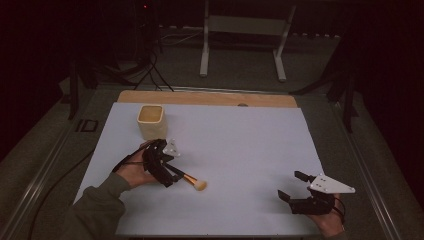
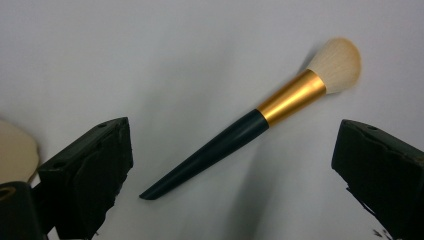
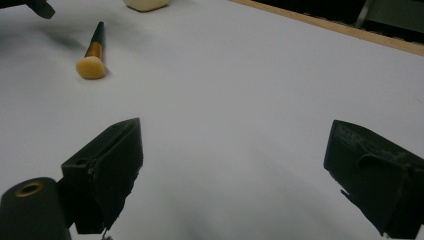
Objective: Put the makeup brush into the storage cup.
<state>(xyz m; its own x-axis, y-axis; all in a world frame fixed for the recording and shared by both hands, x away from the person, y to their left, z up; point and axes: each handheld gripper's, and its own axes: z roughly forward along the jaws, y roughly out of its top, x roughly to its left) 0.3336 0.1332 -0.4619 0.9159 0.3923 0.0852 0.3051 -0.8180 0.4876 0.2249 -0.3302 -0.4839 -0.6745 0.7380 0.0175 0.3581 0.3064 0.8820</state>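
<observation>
**The brush could roll away**

The makeup brush (image 2: 250, 130) lies flat on the white table (image 1: 240, 145), near the cream cup (image 1: 150, 121). The left gripper (image 2: 230, 165) hangs over its thin black handle, jaws wide open and, I think, not touching it. If they close crooked, the round handle may slip out. The right gripper (image 1: 295, 186) waits far off, open and empty

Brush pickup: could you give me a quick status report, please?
Left gripper open, jaws astride the brush, not touching. Right gripper open, idle over the bare mat. Brush flat on the mat, cup beyond it. Nothing in the way.
</observation>
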